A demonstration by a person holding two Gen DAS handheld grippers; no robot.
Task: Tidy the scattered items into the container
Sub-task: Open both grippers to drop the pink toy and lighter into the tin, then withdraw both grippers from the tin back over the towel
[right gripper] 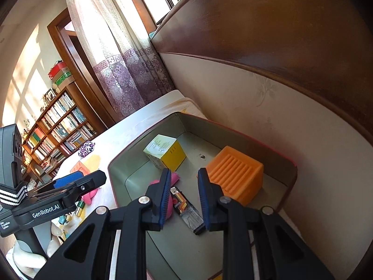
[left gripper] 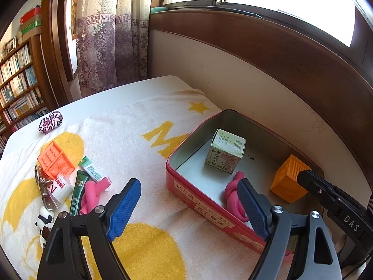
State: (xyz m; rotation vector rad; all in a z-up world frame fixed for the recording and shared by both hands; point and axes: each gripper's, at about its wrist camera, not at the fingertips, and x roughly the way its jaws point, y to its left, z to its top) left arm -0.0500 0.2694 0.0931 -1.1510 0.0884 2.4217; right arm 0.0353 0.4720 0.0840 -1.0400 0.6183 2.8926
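Note:
The red tin (left gripper: 205, 200) holds a green carton (left gripper: 225, 150), an orange cube (left gripper: 288, 179) and a pink knotted rope (left gripper: 232, 196). My left gripper (left gripper: 188, 207) hovers open over the tin's near left wall, with nothing between its pads. Its right pad is next to that rope. Scattered to the left lie an orange block (left gripper: 56, 159), tubes (left gripper: 92, 170), a second pink knot (left gripper: 91, 196), a white packet (left gripper: 60, 186) and glasses (left gripper: 44, 189). My right gripper (right gripper: 185, 197) hangs over the tin (right gripper: 268, 149), its pads a narrow gap apart. Below the gap a dark flat item (right gripper: 186, 212) lies on the floor, beside the cube (right gripper: 235, 175).
A yellow-patterned towel (left gripper: 130, 140) covers the table. A spotted pouch (left gripper: 50, 122) sits at its far left edge and a cow figure (left gripper: 45, 219) at the near left. A panelled wall (left gripper: 268, 74) runs close behind the tin. Bookshelves (left gripper: 18, 81) and a curtain (left gripper: 109, 46) stand beyond.

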